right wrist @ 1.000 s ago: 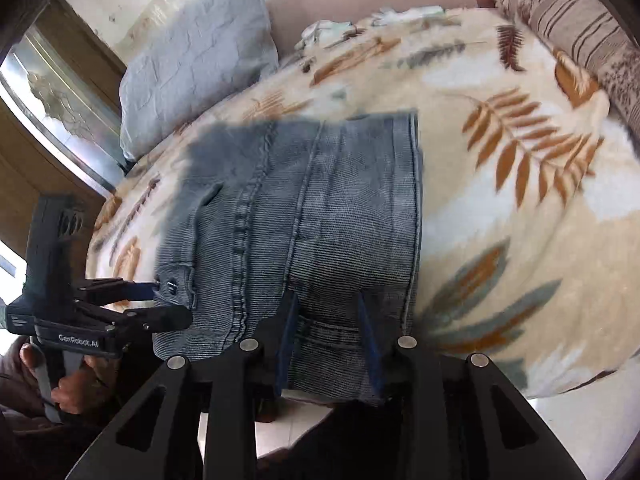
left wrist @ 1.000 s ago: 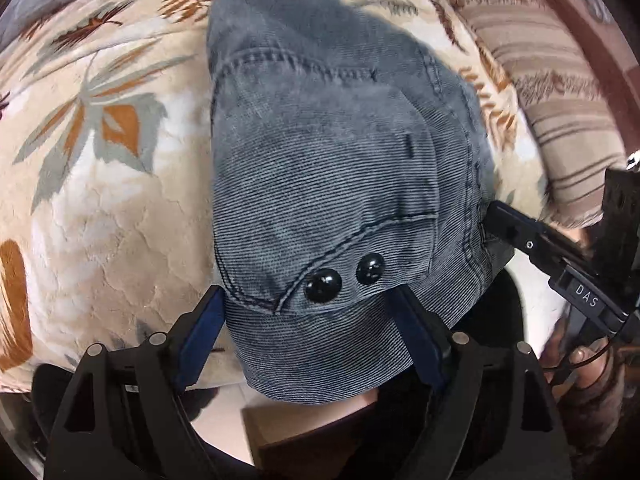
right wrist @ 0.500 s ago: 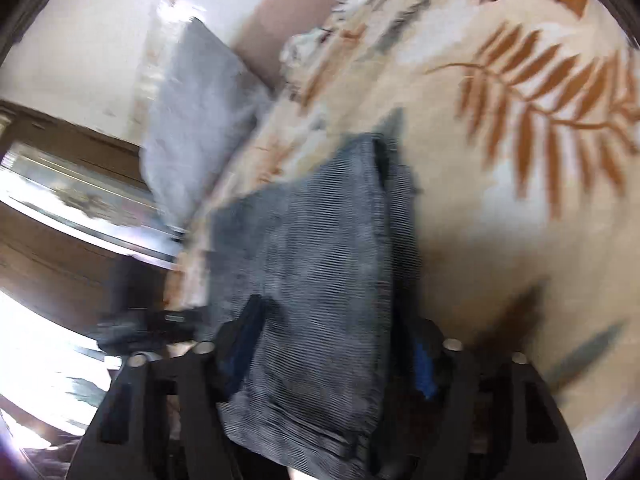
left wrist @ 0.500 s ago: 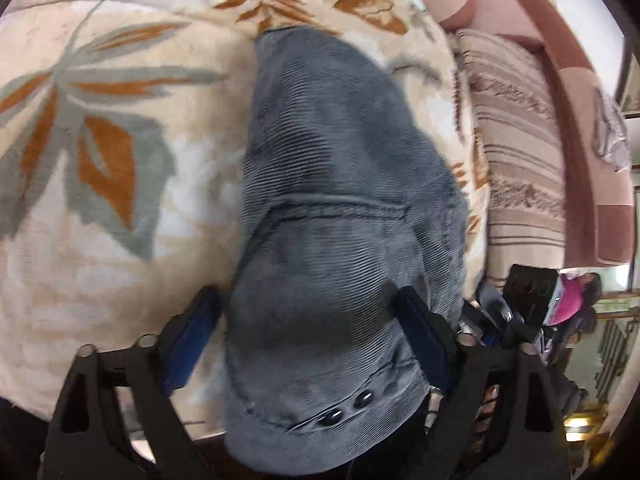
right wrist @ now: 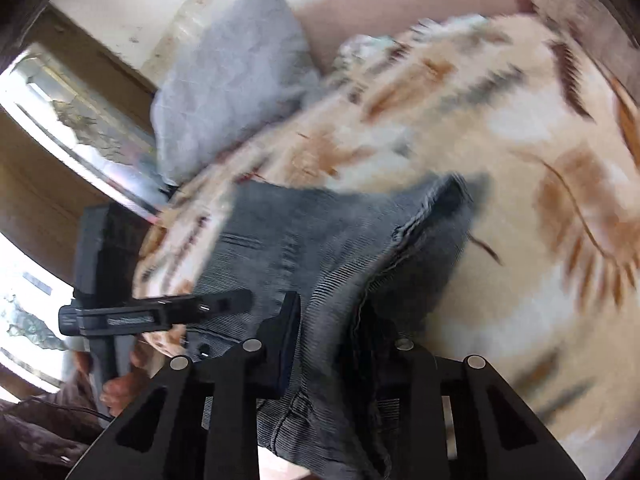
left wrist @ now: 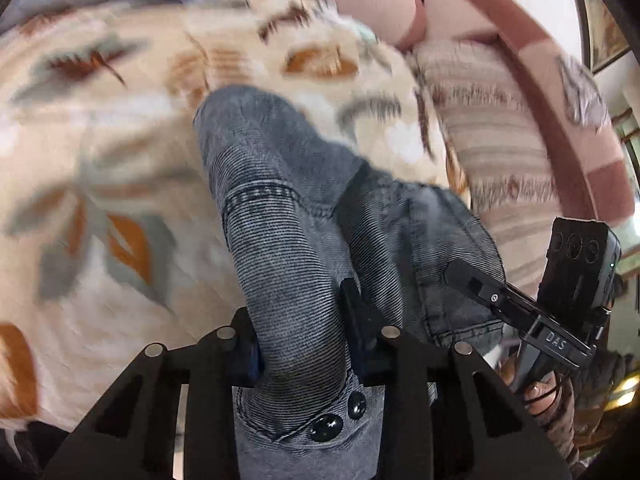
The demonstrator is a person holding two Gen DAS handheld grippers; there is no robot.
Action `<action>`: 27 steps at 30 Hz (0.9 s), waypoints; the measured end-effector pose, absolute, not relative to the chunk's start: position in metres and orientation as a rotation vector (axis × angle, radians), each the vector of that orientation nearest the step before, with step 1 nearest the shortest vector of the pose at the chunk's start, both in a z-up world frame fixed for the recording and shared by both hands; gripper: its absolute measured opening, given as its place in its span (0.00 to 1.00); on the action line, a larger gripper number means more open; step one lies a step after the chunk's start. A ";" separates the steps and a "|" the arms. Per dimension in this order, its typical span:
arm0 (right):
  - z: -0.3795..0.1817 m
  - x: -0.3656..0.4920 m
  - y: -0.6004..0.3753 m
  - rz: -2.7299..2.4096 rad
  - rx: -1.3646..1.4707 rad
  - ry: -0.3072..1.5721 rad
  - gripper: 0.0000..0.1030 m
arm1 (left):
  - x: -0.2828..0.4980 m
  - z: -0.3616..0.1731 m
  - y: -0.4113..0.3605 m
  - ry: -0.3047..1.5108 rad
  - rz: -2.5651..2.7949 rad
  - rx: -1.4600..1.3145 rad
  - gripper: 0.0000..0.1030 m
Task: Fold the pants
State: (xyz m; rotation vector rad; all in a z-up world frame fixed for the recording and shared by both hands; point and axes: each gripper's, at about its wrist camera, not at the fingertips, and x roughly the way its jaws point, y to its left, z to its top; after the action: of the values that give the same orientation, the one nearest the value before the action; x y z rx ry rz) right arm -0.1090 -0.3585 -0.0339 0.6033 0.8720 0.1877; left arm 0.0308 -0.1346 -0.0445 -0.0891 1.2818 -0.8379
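Note:
The grey-blue denim pants (left wrist: 288,208) lie on a leaf-print blanket and are gathered up at the near end. My left gripper (left wrist: 304,332) is shut on the waistband end, next to two black buttons (left wrist: 336,418). My right gripper (right wrist: 328,344) is shut on the other side of the waistband (right wrist: 328,272), and the cloth is bunched between its fingers. Each gripper shows in the other's view: the right one (left wrist: 480,284) at the right, the left one (right wrist: 224,304) at the left. Both views are motion-blurred.
The leaf-print blanket (left wrist: 100,184) covers the bed. A striped cushion (left wrist: 500,152) and a pink-brown headboard (left wrist: 560,92) lie to the right. A grey pillow (right wrist: 228,76) rests at the far end by a wooden frame (right wrist: 48,152).
Both grippers have closed on the waistband and lifted it. The pants, flat a second ago, are now bunched and raised at the near end, with the two grippers closer together.

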 end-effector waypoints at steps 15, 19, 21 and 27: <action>-0.044 0.005 -0.295 -0.122 0.222 0.986 0.80 | 0.098 -0.048 -0.067 1.076 -0.300 0.087 0.65; -0.031 -0.008 -0.277 -0.200 0.122 0.971 0.89 | 0.073 -0.054 -0.068 1.009 -0.268 0.127 0.71; -0.023 -0.015 -0.271 -0.233 0.074 0.952 1.00 | 0.060 -0.053 -0.069 0.983 -0.271 0.157 0.75; -0.001 -0.040 -0.250 -0.244 0.019 0.939 1.00 | 0.034 -0.044 -0.068 0.938 -0.295 0.173 0.76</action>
State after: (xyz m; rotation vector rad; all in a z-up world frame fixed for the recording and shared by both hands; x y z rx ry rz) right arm -0.0398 -0.2504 -0.0008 0.0192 0.9391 -0.2442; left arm 0.0342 -0.0678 -0.0437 0.1727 0.9384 -0.2954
